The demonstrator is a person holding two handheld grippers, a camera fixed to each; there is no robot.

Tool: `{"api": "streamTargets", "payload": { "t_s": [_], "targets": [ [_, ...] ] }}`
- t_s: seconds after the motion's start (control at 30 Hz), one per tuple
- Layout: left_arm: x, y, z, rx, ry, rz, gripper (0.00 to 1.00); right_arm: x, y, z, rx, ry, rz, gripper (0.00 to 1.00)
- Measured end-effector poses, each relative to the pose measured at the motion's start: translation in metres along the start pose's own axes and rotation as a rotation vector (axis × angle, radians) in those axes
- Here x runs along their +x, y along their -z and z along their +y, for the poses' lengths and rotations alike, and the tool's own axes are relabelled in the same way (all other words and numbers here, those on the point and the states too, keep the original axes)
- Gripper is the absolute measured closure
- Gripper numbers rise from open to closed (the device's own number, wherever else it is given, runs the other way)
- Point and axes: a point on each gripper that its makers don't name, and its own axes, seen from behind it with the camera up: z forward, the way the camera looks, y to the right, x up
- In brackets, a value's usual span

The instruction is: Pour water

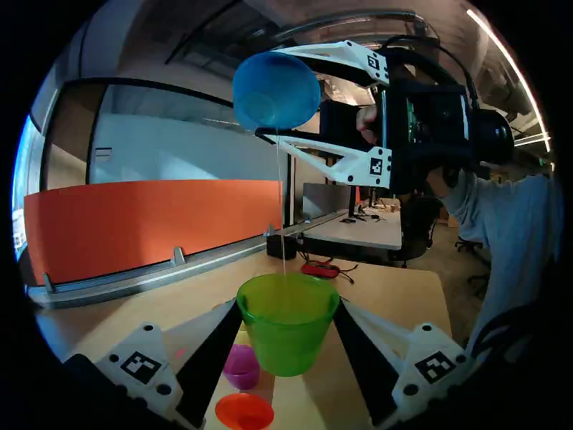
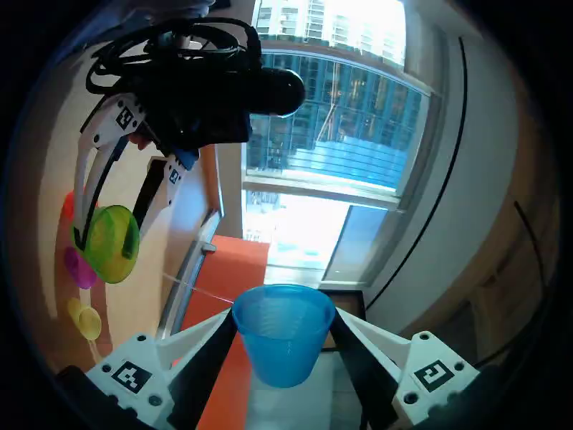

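Note:
My left gripper (image 1: pixel 286 315) is shut on a green cup (image 1: pixel 286 333), held upright just above the wooden table (image 1: pixel 390 287). High above it, my right gripper (image 1: pixel 276 93) is shut on a tilted blue cup (image 1: pixel 276 89). A thin stream of water (image 1: pixel 280 208) falls from the blue cup's rim into the green one. In the right gripper view the blue cup (image 2: pixel 284 333) sits between the right gripper's (image 2: pixel 284 322) fingers. Farther off at the left, the left gripper (image 2: pixel 107 240) holds the green cup (image 2: pixel 111 244), with the stream (image 2: pixel 197 287) showing as a fine line.
A small purple cup (image 1: pixel 242 365) and an orange cup (image 1: pixel 245 411) stand on the table under the green cup. A yellow cup (image 2: pixel 89 322) lies nearby. An orange partition (image 1: pixel 143 222) runs along the table's far edge. A person's sleeve (image 1: pixel 516 222) is at the right.

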Motion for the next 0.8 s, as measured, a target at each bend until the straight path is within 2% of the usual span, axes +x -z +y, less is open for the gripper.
{"api": "streamTargets", "payload": {
  "t_s": [0.2, 0.47, 0.67, 0.8],
  "targets": [
    [0.002, 0.0, 0.001, 0.0, 0.0, 0.004, 0.13, 0.004, -0.001, 0.0, -0.002, 0.006, 0.004, 0.08],
    [0.003, 0.0, -0.001, 0.005, -0.001, 0.005, 0.13, 0.005, 0.001, 0.002, -0.007, -0.04, 0.008, 0.08],
    [0.005, 0.001, -0.003, 0.007, -0.002, 0.008, 0.13, 0.002, 0.004, -0.004, 0.001, -0.166, 0.009, 0.08],
    [0.006, 0.002, -0.003, 0.007, -0.005, 0.01, 0.13, -0.001, 0.009, -0.008, 0.01, -0.282, 0.012, 0.08]
  ]
}}
